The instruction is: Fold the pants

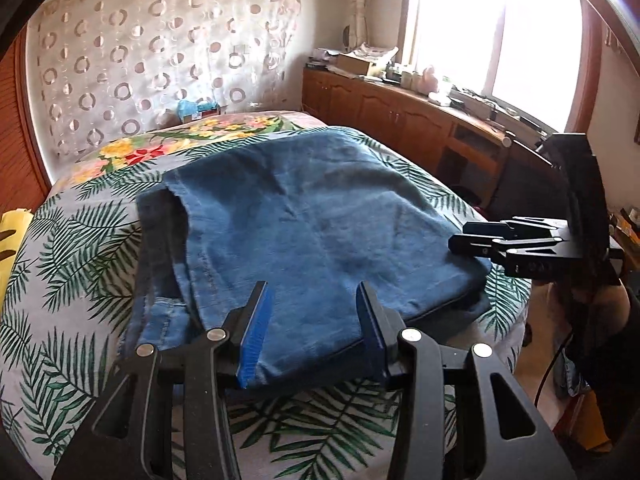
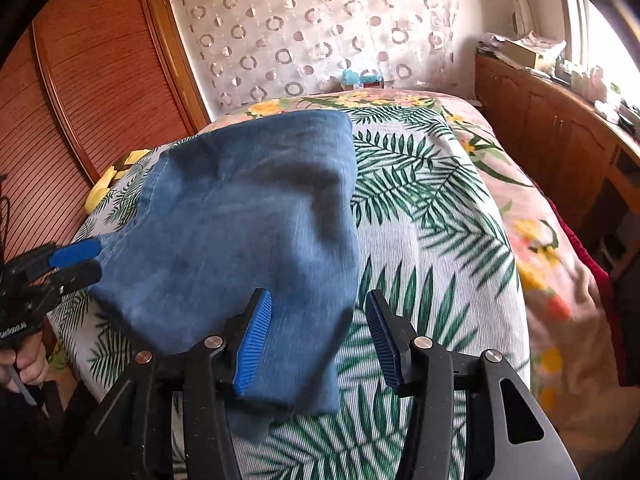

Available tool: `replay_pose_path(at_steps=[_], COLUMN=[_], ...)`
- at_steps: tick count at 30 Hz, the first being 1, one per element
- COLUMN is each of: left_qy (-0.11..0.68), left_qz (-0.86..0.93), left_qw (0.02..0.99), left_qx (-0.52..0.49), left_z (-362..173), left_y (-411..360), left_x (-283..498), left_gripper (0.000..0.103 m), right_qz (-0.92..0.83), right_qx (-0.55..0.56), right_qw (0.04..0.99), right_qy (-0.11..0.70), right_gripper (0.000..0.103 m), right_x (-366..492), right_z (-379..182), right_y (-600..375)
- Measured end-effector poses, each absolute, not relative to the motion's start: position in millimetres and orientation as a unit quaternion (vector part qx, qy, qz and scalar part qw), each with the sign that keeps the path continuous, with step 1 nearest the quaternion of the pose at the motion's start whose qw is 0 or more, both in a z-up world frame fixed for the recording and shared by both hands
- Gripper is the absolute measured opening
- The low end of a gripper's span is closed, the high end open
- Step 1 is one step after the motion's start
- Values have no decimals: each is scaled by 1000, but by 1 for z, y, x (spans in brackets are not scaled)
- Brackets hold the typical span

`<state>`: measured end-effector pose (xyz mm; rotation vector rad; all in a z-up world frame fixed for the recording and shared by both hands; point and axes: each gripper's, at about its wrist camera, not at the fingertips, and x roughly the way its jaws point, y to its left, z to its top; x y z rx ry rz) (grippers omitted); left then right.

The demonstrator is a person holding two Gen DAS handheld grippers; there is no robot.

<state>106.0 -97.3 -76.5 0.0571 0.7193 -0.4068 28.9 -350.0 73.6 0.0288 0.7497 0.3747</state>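
Blue denim pants lie folded over on the leaf-print bed cover; they also show in the right wrist view. My left gripper is open, its blue pads on either side of the pants' near folded edge, holding nothing. It shows at the left of the right wrist view. My right gripper is open just above the pants' near right corner. It shows in the left wrist view, over the pants' right edge.
A wooden cabinet with clutter runs along the window side, right of the bed. A slatted wooden wardrobe stands on the left. A yellow cushion lies at the bed's left edge. A floral blanket covers the bed's right side.
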Motion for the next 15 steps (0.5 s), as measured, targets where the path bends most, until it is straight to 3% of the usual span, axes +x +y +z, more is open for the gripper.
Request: replay_pose_path(at_steps=[15], left_qy=[386], left_qz=[-191], left_qw=[902], left_qx=[32], left_z=[-106], left_y=[-100], left_x=[109], left_gripper=[45], right_qz=[181], right_qx=[50], right_qw=[908], right_qy=[375], right_gripper=[53], right_x=[25], right_z=[61], right_y=[-353])
